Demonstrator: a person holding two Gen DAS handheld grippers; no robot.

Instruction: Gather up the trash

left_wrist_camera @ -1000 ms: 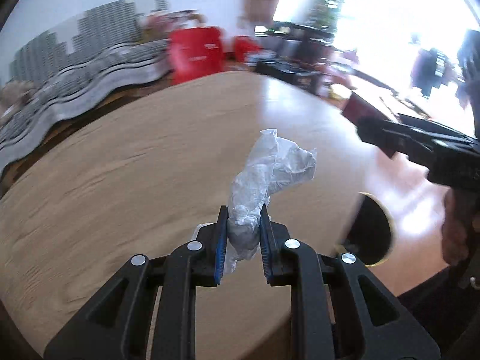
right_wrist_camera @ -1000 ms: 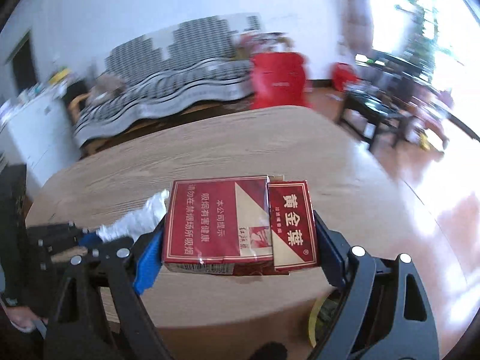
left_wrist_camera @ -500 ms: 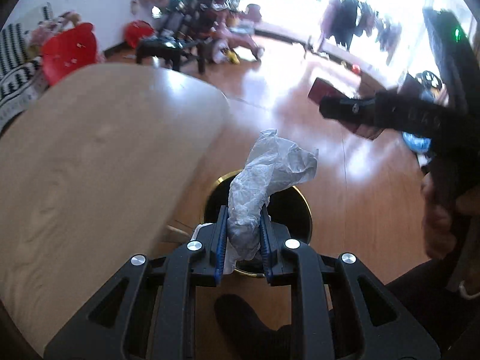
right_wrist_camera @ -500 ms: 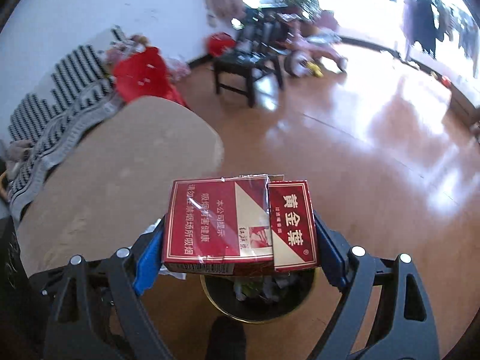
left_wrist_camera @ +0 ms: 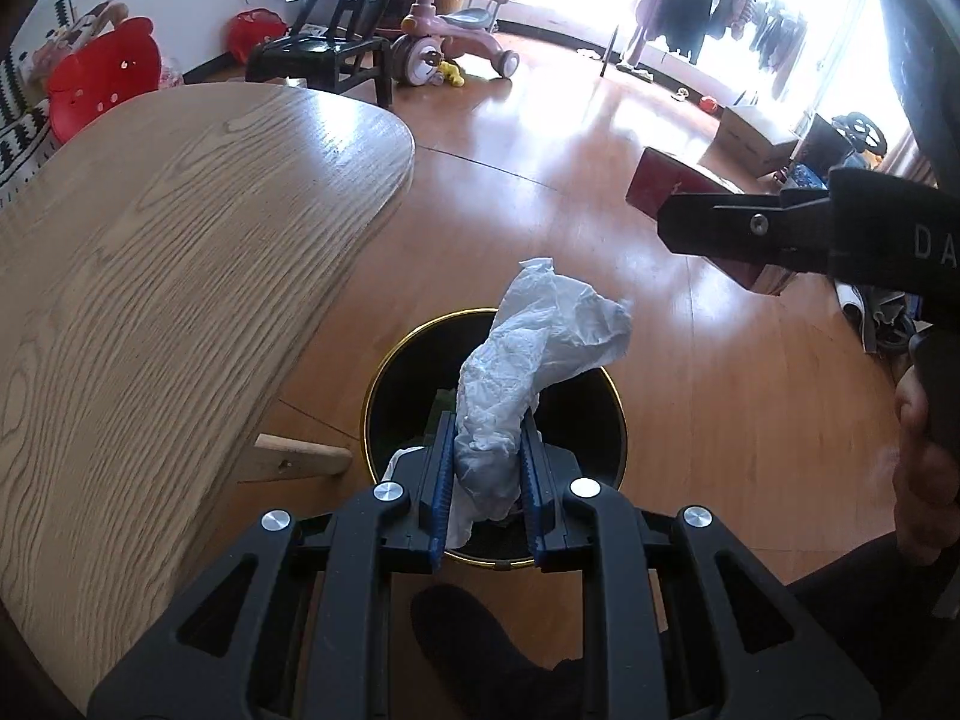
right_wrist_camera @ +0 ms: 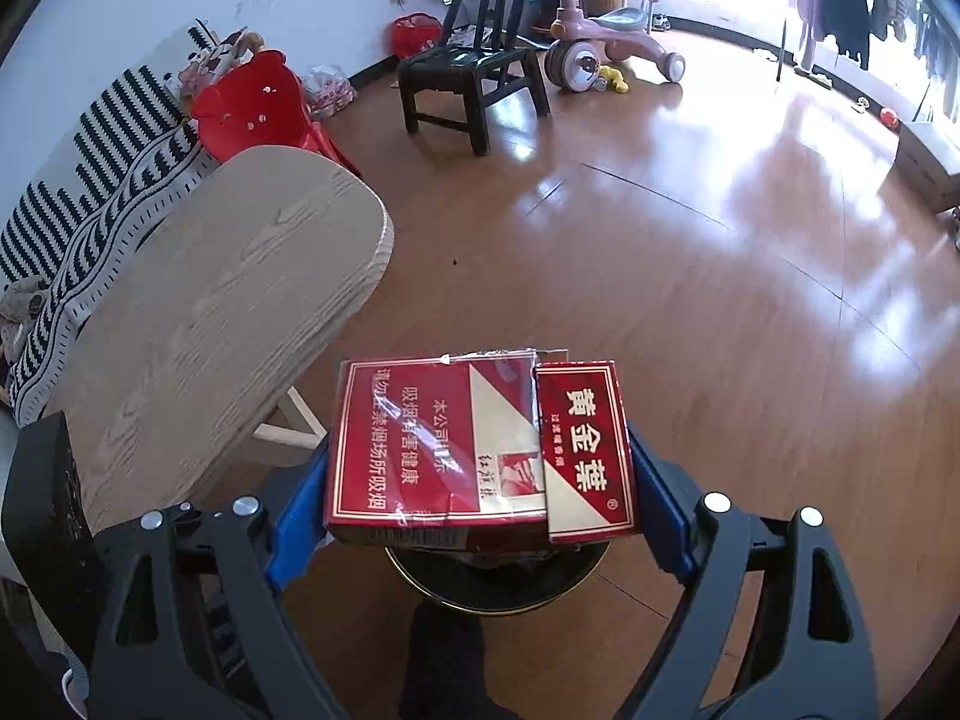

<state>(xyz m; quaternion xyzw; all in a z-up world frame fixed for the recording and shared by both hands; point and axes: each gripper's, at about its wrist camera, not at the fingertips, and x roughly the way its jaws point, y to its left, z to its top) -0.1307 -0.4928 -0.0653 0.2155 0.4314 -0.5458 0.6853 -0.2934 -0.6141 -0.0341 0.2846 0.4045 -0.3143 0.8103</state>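
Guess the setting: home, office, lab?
Most likely a home living room: a striped sofa along the wall, a pink kids' ride-on toy on the wood floor, and clothes on a drying rack by the window.

A home living room. A striped sofa [right_wrist_camera: 90,180], pink toy tricycle [right_wrist_camera: 606,42] and hanging clothes [left_wrist_camera: 708,42] show it. The floor [right_wrist_camera: 690,276] is polished wood.

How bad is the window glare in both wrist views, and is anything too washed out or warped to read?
Left wrist view: the window at top right is blown out, glare streaks the wooden floor, yet the crumpled white tissue and black gold-rimmed bin read clearly. Right wrist view: floor glare again; the red cigarette pack stays sharp; fisheye bends the light wooden table.
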